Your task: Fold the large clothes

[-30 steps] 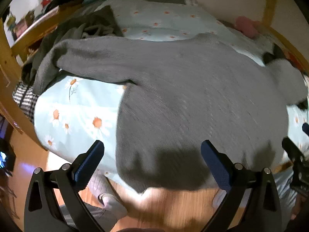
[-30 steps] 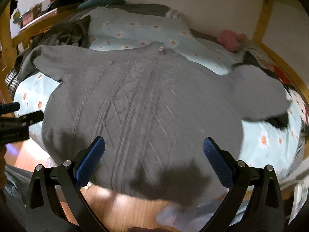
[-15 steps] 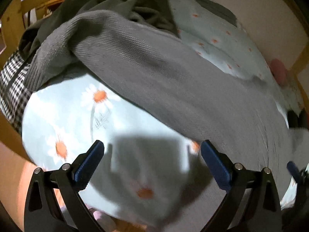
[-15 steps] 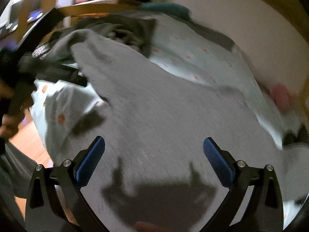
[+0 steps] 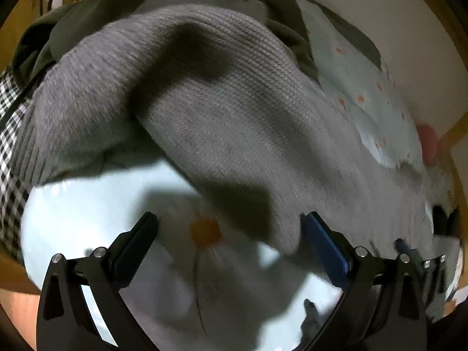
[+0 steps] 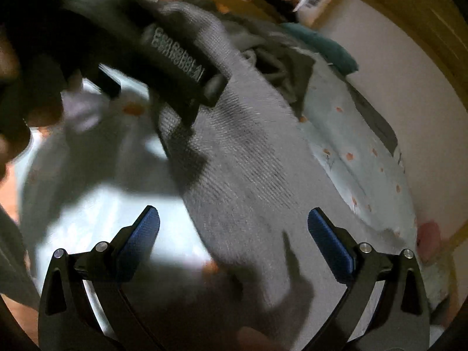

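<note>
Both grippers, left and right, hover with fingers spread wide and empty over a grey sweater whose sleeve runs toward 11 o'clock across the daisy-print bed.

Grey sweater, seemingly beneath wide-apart fingers

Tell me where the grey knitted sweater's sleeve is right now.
In the left wrist view the grey knitted sweater's sleeve lies ahead of the open left gripper, draped over the daisy-print bedsheet, beside dark green clothing.
</note>
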Demonstrator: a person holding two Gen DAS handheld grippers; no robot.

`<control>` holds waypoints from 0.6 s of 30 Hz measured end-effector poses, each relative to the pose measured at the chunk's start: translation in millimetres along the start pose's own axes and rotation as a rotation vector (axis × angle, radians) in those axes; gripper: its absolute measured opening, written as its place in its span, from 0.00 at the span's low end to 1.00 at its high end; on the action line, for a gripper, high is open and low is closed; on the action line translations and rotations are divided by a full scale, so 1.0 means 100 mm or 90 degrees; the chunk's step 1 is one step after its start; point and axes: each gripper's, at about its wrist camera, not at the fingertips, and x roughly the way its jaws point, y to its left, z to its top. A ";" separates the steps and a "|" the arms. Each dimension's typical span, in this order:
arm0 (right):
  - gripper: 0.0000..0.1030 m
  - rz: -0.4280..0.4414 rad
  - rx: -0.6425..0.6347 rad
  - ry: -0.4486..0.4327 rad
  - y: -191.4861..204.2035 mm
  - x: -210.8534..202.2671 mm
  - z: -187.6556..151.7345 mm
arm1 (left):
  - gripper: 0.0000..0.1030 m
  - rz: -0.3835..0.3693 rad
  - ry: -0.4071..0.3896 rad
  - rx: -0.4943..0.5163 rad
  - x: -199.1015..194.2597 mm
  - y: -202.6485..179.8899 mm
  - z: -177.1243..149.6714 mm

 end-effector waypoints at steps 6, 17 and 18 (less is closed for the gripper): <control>0.97 0.000 0.024 0.049 -0.05 0.26 0.23 | 0.96 -0.043 -0.030 -0.084 0.07 0.23 0.29; 0.14 0.162 0.306 -0.101 -1.09 -0.44 -0.09 | 0.96 -0.175 -0.021 -0.138 0.25 0.41 0.47; 0.14 0.177 0.331 -0.115 -1.21 -0.51 -0.17 | 0.96 -0.206 -0.006 -0.132 0.28 0.41 0.47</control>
